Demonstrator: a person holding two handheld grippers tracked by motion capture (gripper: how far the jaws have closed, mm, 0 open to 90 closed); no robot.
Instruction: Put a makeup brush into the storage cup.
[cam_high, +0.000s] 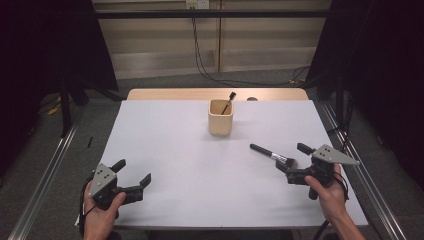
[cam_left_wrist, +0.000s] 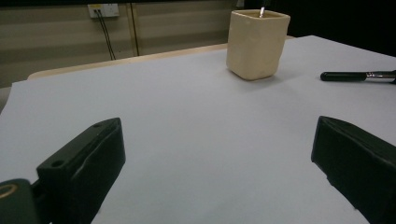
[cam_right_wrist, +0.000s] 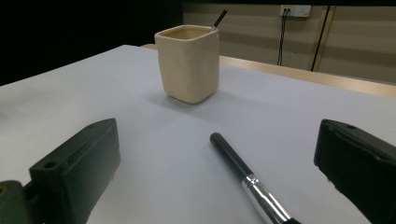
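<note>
The left gripper (cam_high: 133, 179) rests at the near left corner of the white table (cam_high: 170, 150), jaws apart and empty, presumably parked clear of the work. The right gripper (cam_high: 294, 161) sits at the near right, jaws spread either side of the makeup brush (cam_high: 272, 155), apparently positioned to grasp it. The brush lies flat, bristle end towards the gripper, handle pointing away and left towards the beige cup (cam_high: 220, 116). A second brush (cam_high: 229, 102) leans upright inside the cup.
</note>
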